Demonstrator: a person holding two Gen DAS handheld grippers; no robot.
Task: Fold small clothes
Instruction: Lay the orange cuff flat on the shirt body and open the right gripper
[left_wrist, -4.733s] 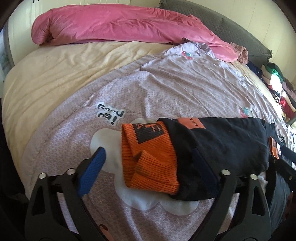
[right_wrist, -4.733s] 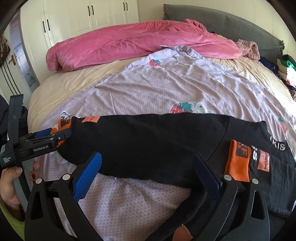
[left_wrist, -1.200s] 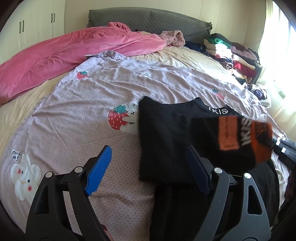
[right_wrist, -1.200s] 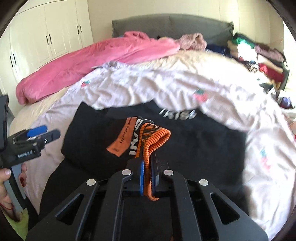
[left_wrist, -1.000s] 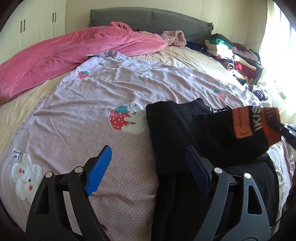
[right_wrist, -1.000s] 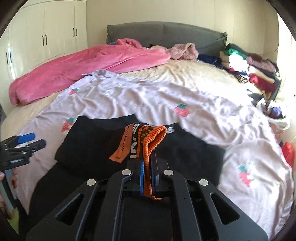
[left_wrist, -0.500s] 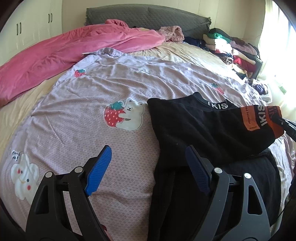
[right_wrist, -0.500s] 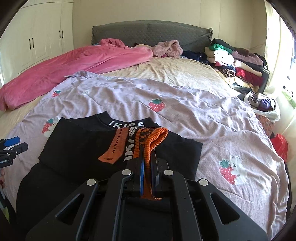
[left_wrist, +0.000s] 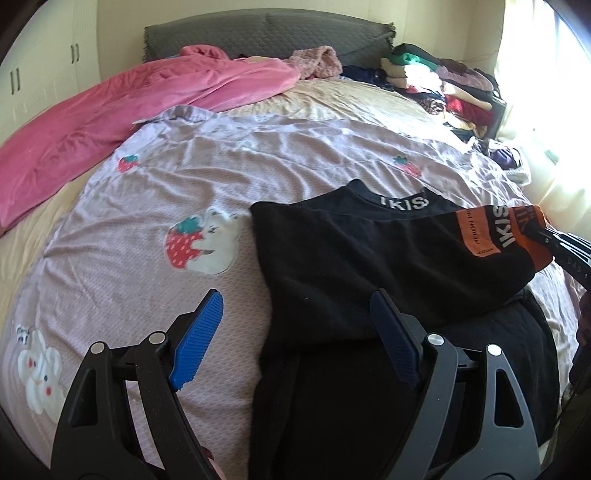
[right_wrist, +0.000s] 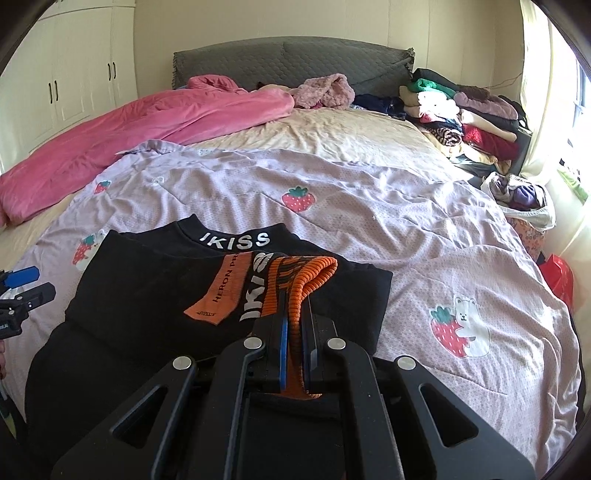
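Black sweater (right_wrist: 155, 295) on lilac quilt (right_wrist: 369, 221) at bed's near edge, right gripper (right_wrist: 294, 332) clamped on its orange cuff (right_wrist: 310, 275), sleeve folded across body, left gripper (left_wrist: 295, 332) spread wide, holding nothing.

We found the black sweatshirt (right_wrist: 155, 295) lying on the bed, collar lettered "IKISS" toward the headboard. Its sleeve, ending in an orange ribbed cuff (right_wrist: 314, 275), was folded across the chest. The lower body lay unfolded.
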